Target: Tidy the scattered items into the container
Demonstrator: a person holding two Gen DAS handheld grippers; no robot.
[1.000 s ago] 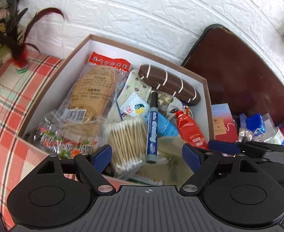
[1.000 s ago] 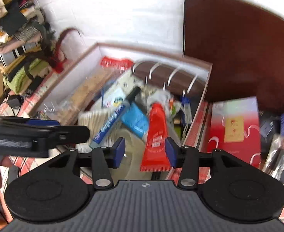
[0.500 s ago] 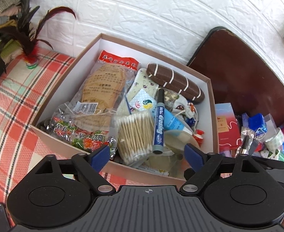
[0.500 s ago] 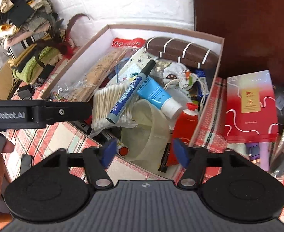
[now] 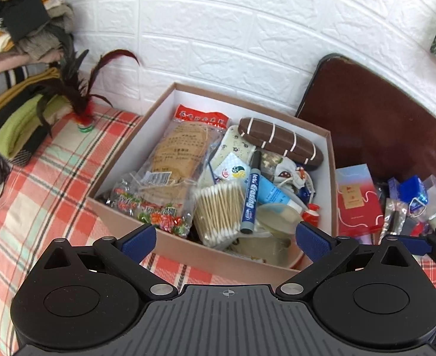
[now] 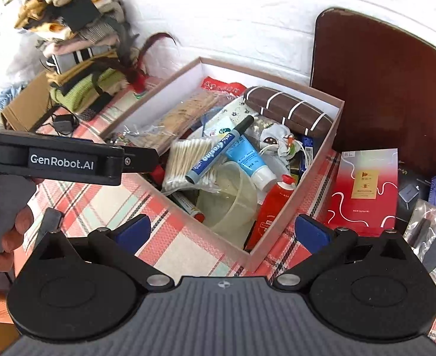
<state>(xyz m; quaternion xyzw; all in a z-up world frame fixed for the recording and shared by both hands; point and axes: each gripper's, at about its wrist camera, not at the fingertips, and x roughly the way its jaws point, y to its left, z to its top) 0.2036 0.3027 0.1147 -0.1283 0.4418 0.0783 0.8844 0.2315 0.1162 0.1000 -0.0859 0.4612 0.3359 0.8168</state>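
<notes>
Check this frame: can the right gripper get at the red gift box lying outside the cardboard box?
Probably yes. The right gripper is open and empty, and the red gift box lies flat on the plaid cloth beside the cardboard box, its top uncovered, nothing between them.

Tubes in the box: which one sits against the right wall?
The red tube, white cap up, leaning on the right wall; the blue tube lies mid-box, beside the marker.

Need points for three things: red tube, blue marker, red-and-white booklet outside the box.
red tube [image 6: 272, 210]: right wrist view, middle of the tube body.
blue marker [image 5: 250, 197]: left wrist view, on the printed barrel.
red-and-white booklet [image 6: 363, 190]: right wrist view, centre of the cover.
</notes>
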